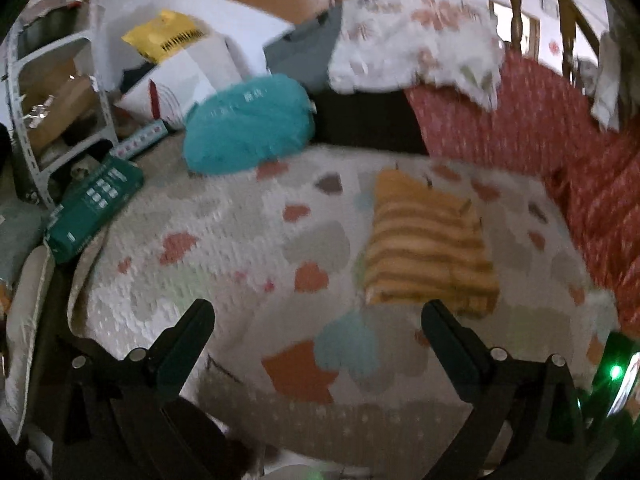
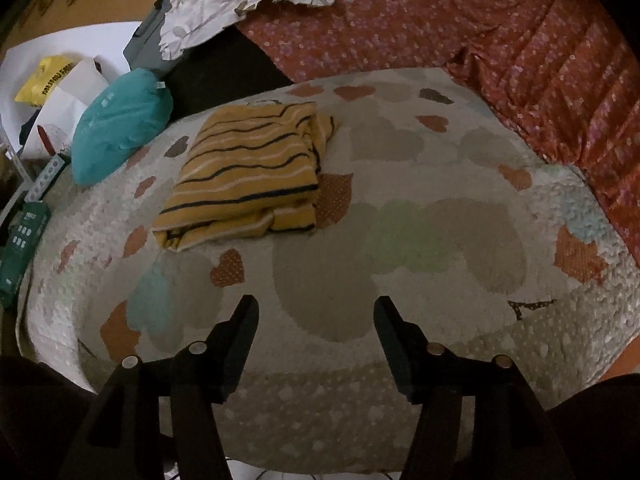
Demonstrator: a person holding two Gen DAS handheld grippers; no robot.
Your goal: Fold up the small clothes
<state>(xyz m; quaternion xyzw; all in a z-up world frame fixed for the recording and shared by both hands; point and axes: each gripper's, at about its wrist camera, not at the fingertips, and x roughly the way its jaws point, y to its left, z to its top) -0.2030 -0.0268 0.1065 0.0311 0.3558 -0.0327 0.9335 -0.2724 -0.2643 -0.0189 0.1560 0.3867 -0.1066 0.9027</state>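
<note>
Your left gripper (image 1: 318,314) hovers above the heart-patterned quilt (image 1: 224,240), fingers spread wide and holding nothing (this view is blurred). Your right gripper (image 2: 316,310) hangs likewise, fingers wide and empty. The folded yellow striped shirt (image 2: 248,172) lies flat on the quilt at its 11 o'clock, well apart, near the teal pillow (image 2: 120,124).

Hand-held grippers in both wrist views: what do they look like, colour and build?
Both are matte black. The left hand-held gripper has two wedge-shaped fingers with round silver fasteners on the linkage. The right hand-held gripper looks the same. A green light glows at the left view's right edge. No sleeves show.
</note>
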